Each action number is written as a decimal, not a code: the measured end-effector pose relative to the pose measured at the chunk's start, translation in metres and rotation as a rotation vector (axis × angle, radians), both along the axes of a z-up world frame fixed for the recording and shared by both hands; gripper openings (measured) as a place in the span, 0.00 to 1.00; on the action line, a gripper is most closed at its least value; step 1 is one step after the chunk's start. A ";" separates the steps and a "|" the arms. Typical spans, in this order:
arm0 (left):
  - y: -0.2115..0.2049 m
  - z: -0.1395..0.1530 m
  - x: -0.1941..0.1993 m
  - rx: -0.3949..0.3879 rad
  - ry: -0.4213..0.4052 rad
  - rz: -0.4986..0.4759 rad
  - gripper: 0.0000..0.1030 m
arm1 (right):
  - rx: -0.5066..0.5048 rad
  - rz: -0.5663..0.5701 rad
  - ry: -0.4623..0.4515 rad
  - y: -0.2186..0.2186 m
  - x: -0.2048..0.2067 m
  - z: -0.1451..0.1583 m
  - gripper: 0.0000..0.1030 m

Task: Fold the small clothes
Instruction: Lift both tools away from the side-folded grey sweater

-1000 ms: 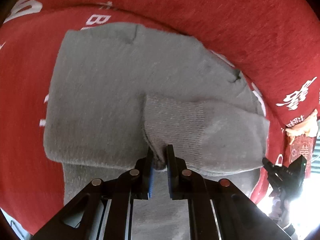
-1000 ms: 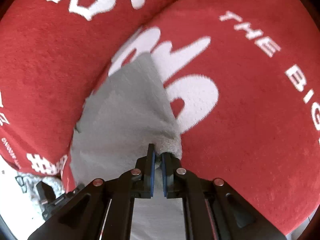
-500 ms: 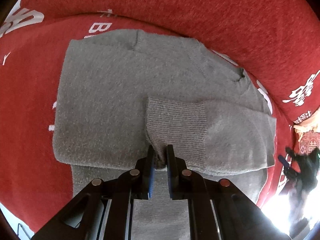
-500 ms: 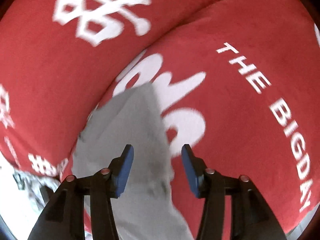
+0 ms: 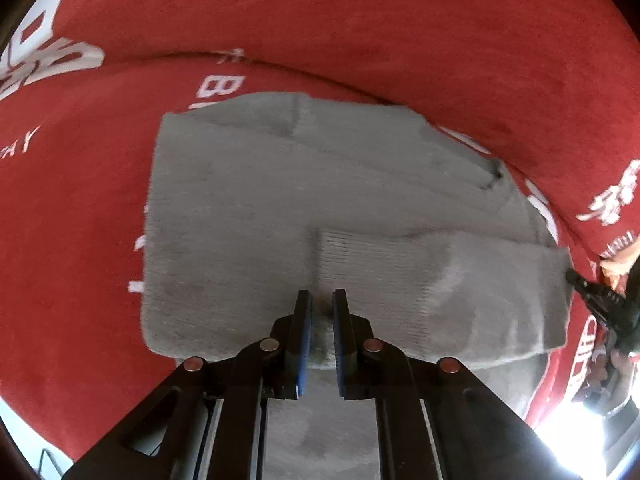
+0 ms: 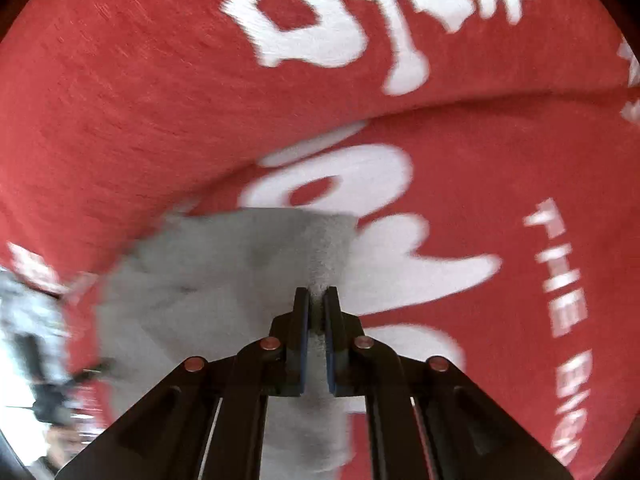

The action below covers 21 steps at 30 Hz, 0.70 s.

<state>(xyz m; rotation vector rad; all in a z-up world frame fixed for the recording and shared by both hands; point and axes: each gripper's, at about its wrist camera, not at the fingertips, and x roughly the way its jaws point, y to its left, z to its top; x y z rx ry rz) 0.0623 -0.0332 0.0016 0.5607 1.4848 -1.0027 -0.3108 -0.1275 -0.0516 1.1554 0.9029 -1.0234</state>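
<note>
A small grey knit sweater lies flat on the red blanket. One sleeve is folded across its front, with the ribbed cuff near the middle. My left gripper is shut on the sweater's near edge by that cuff. In the right wrist view the sweater is blurred, and my right gripper is shut on its right edge. The right gripper also shows at the right edge of the left wrist view.
The red blanket with white lettering covers a cushioned seat and its raised back. A bright floor area lies beyond the seat's right edge. Blurred clutter sits at the left of the right wrist view.
My right gripper opened and let go half a second ago, then swung and shut on the sweater's edge again. My left gripper stayed shut and pulled back slightly.
</note>
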 end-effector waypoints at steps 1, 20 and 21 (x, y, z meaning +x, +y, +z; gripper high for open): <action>0.001 -0.002 0.002 0.007 -0.006 0.006 0.11 | 0.015 0.008 0.024 -0.001 -0.002 -0.007 0.07; -0.015 0.015 -0.025 0.031 -0.071 -0.064 0.12 | 0.064 0.070 -0.044 0.075 0.016 0.019 0.12; -0.016 0.005 -0.029 0.065 -0.073 -0.069 0.12 | 0.072 0.085 -0.033 0.076 0.021 0.015 0.12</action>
